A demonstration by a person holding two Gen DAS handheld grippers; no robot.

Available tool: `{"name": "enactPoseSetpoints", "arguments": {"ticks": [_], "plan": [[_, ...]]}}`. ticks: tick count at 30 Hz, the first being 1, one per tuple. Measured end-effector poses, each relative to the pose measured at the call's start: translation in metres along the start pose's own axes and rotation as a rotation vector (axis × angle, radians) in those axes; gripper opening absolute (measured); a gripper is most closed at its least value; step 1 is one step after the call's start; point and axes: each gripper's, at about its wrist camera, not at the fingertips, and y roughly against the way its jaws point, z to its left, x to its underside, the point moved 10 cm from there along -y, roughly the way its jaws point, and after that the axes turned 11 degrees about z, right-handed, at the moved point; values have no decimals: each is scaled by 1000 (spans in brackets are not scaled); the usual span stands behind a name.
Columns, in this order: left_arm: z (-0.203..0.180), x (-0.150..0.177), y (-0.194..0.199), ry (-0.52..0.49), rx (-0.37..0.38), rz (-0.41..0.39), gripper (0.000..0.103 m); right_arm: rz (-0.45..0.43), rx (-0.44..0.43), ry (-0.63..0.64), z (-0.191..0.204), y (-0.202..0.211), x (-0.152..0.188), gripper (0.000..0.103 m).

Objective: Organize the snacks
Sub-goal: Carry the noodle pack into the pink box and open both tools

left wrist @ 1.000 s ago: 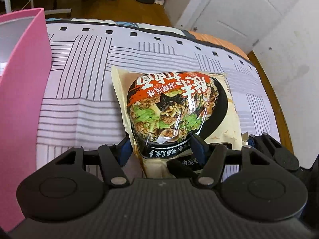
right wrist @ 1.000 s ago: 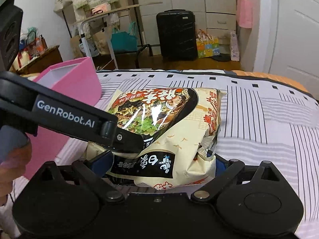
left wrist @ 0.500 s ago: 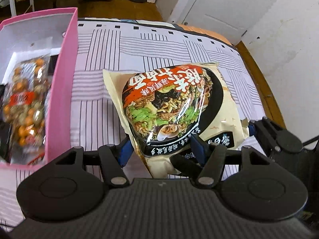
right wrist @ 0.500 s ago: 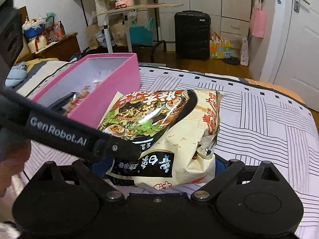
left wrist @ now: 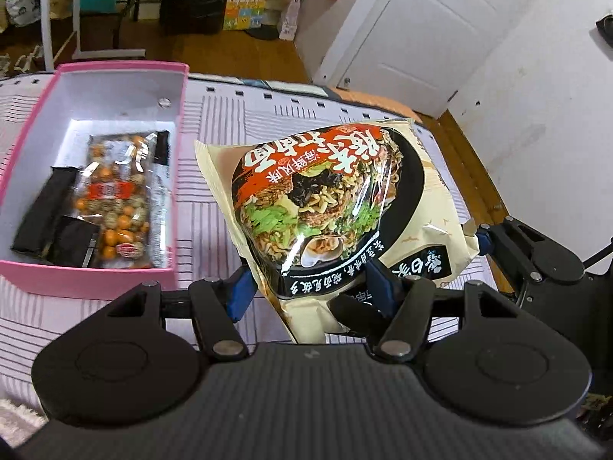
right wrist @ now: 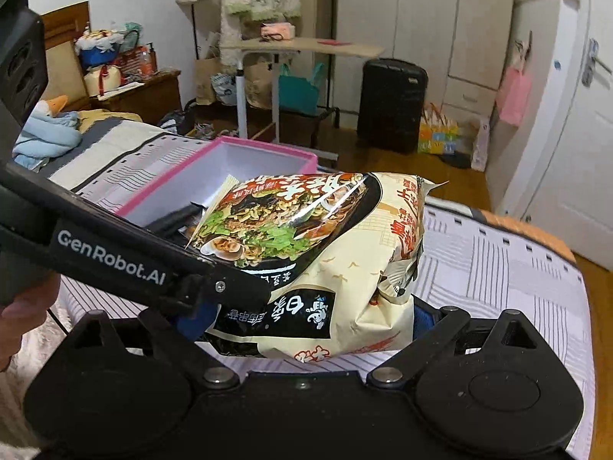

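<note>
Noodle packet (left wrist: 337, 207) gripped from two sides above striped bedsheet (left wrist: 214, 126).
Left wrist view: crinkled glossy plastic is pinched at its near corner by the half-closed left gripper (left wrist: 310, 291), beside a rigid pink box (left wrist: 180, 142) holding wrapped snacks (left wrist: 115, 199). Right wrist view: the packet's puffy end is clamped between the right gripper's (right wrist: 306, 318) blue pads.

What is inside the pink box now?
The pink box holds a clear bag of mixed nuts, some dark wrapped bars and a long packet. The far end is bare. Anything lying under the bag is hidden.
</note>
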Motion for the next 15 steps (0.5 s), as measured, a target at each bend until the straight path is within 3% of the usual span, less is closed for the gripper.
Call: {"name": "enactPoseSetpoints", "arguments": {"ticks": [5,15], "plan": [[17,-2,26,13,-34,-54,61,-15,-20,58,23,-1,-20,99],[100,-30,48,64,-81,-121,61,-36,-222,63,64,-53,-73,97]]}}
